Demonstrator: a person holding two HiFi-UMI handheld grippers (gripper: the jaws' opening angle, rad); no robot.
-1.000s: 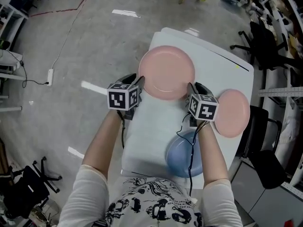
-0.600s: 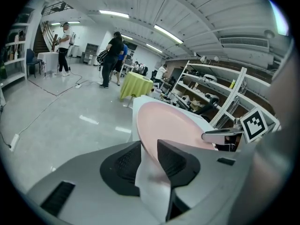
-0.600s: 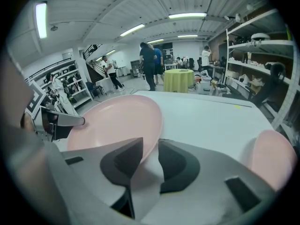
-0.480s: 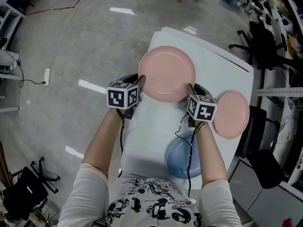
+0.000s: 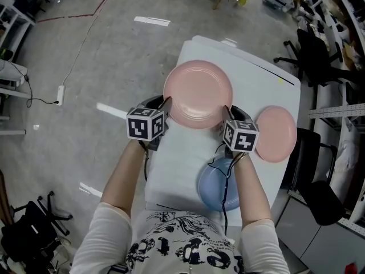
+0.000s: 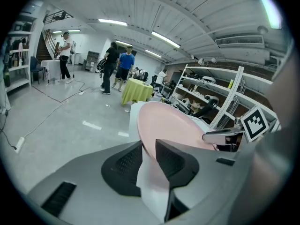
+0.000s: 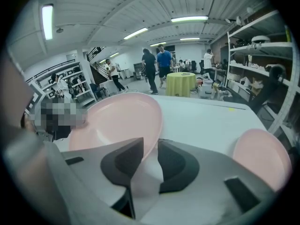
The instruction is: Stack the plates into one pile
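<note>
Left gripper (image 5: 166, 103) and right gripper (image 5: 227, 109) just clamped big plate's (image 5: 198, 93) opposite rims.

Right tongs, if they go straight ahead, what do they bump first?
The big plate: the right tongs have just been closing on its rim, so it is right there between them. Past it, probably the white table.

A white black-printed T-shirt (image 5: 182, 247); grey left hand-held gripper (image 5: 166, 103) and right hand-held gripper (image 5: 226, 109) carry marker cubes (image 5: 146, 124).
</note>
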